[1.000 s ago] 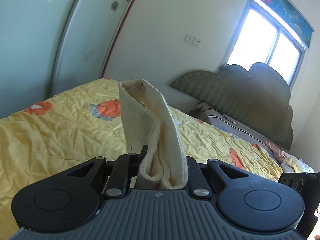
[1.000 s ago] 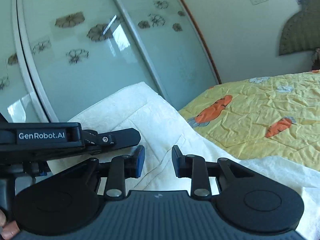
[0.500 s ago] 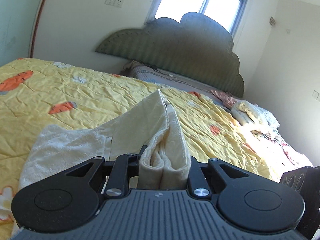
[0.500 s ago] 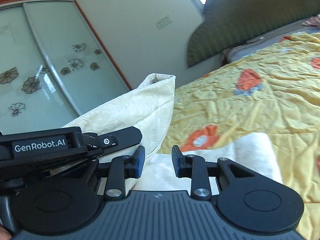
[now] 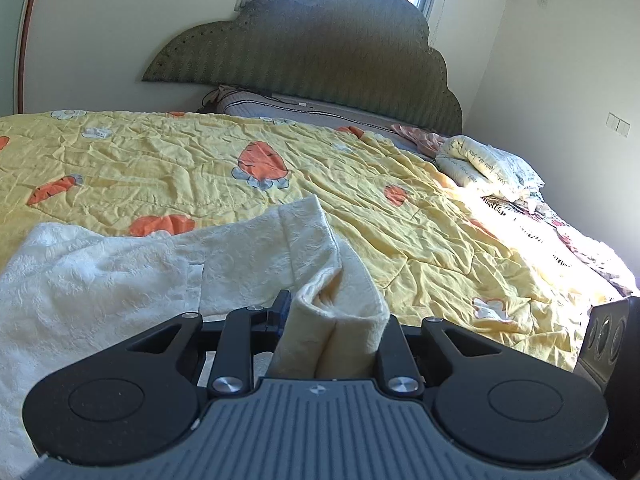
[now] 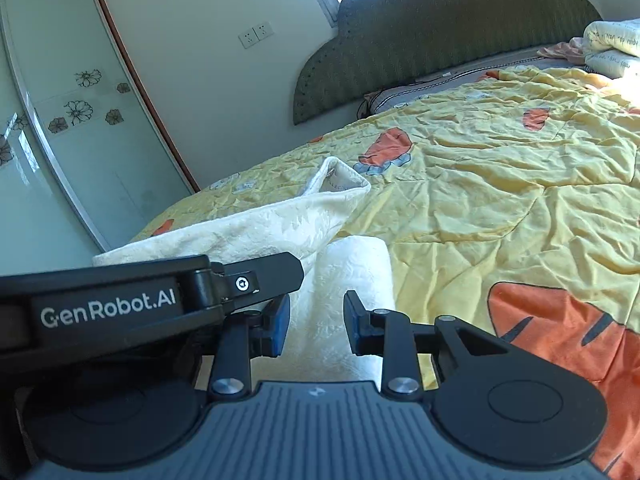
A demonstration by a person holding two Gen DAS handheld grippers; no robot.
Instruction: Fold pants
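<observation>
left gripper (image 5: pixel 332 320) clamped on cloth; right gripper (image 6: pixel 316 326) spread, holding nothing.

The pants (image 5: pixel 120 280) lie on the quilt (image 5: pixel 420 240) at the near left part of the bed, one leg end pinched in the left gripper (image 5: pixel 332 332). The right gripper (image 6: pixel 314 324) hangs over a folded edge of the pants, with the left gripper just beside it on its left. Behind the quilt stands the headboard (image 5: pixel 320 48), pillows (image 5: pixel 484 164) at its right end. A wardrobe (image 6: pixel 60 128) stands left of the bed.
</observation>
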